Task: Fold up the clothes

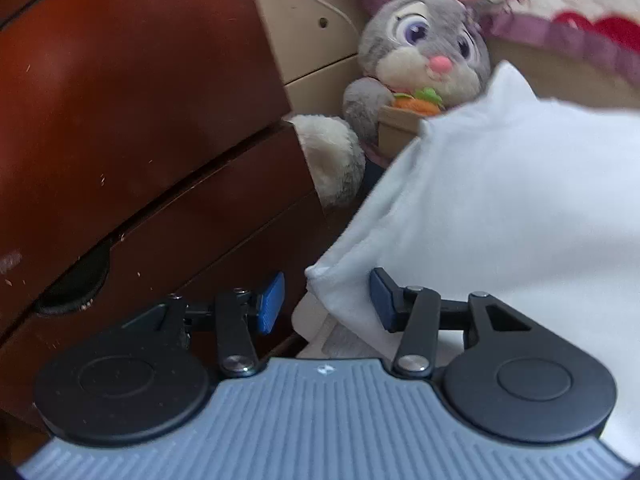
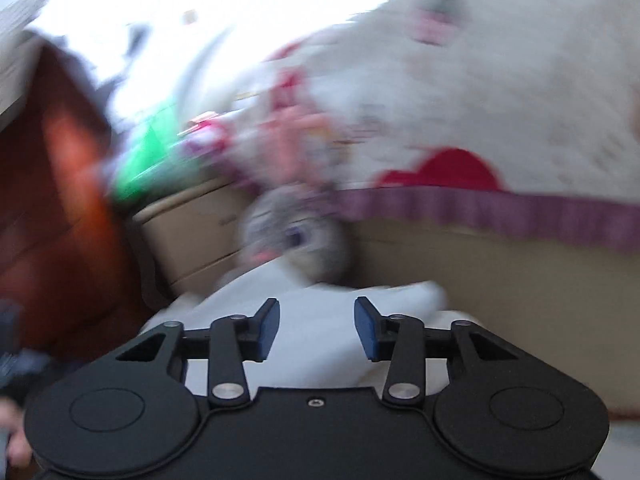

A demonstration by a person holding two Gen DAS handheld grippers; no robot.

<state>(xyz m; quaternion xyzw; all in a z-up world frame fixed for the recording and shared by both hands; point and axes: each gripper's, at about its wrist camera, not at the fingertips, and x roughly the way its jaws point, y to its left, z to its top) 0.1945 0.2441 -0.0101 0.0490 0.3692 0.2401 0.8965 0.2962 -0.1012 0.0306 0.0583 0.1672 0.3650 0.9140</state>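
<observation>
A white garment fills the right half of the left wrist view, its lower corner hanging between the fingers. My left gripper is open, jaws wide apart, with the cloth corner in the gap and draped over the right pad. In the blurred right wrist view the white garment lies just ahead and below. My right gripper is open and empty above it.
A dark red wooden cabinet stands close on the left. A grey plush rabbit sits by beige drawers. A white blanket with red hearts and purple trim covers the bed behind.
</observation>
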